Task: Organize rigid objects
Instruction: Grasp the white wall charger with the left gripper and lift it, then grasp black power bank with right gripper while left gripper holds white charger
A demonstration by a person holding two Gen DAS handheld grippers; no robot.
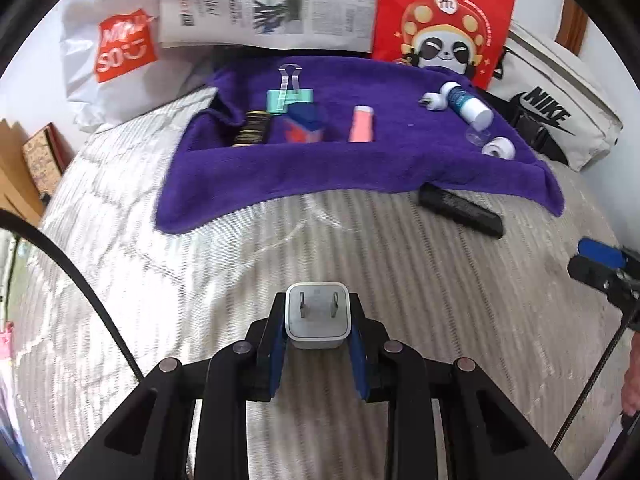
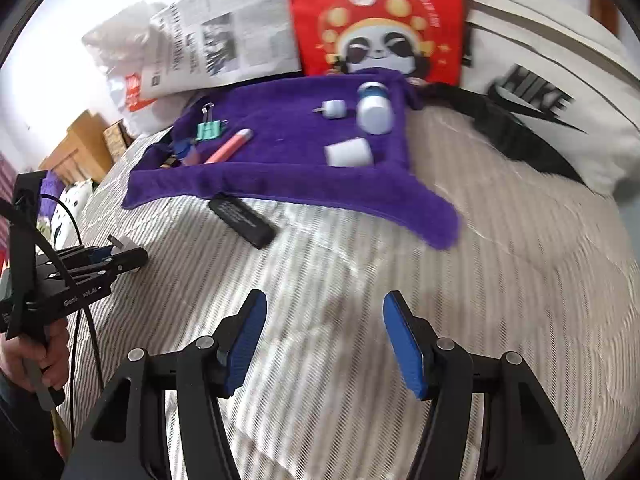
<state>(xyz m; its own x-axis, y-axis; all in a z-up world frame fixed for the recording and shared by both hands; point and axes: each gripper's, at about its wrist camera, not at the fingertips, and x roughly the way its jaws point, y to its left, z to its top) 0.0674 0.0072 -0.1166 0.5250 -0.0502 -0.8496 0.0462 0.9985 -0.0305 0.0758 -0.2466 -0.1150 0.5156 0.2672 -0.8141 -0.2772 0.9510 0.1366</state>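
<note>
Gripping a white charger (image 1: 317, 316) between its pads, the left gripper (image 1: 318, 344) is hovering over the bedspread (image 1: 360, 248). The right gripper (image 2: 324, 336) is hanging released, well apart from the purple towel (image 2: 280, 184).

Both views are bright and evenly lit, daylight-like, with no hard shadows. The wall (image 2: 48, 56) at upper left of the right wrist view is blown out to white. Fisheye distortion is strong: black vignette fills the corners and straight lines bow toward the edges. The left wrist view is mostly sharp; the white charger (image 1: 317, 315) at lower centre is crisp. The right wrist view shows motion blur, smearing the striped bedspread (image 2: 500, 280) at right.
</note>
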